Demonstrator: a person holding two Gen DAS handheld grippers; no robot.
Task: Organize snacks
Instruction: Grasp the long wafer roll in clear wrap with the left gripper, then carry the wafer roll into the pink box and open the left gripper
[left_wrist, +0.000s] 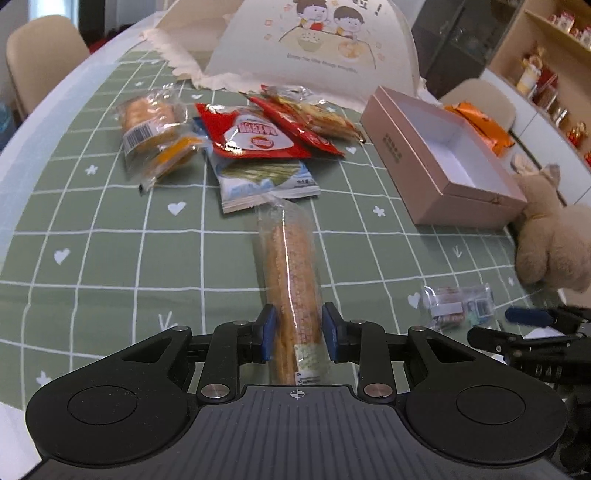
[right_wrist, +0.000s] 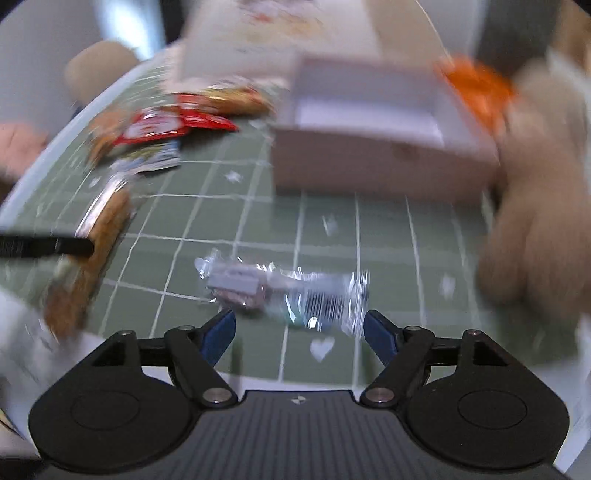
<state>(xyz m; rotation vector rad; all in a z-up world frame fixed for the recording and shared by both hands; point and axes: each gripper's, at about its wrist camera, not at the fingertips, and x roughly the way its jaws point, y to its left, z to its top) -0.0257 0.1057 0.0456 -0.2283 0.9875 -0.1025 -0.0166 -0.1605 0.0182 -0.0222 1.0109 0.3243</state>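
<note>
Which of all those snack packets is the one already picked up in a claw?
The long bread stick in clear wrap: the left gripper clamps it between its blue pads. The other packets lie loose on the green tablecloth.

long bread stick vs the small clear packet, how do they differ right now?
The bread stick is long, tan and clamped between the left gripper pads. The clear packet is short and silvery; it lies loose on the tablecloth, just ahead of the open right gripper, whose pads do not touch it. The stick points away from its camera; the packet lies crosswise to its camera. Both are in clear wrappers, outside the box.
</note>
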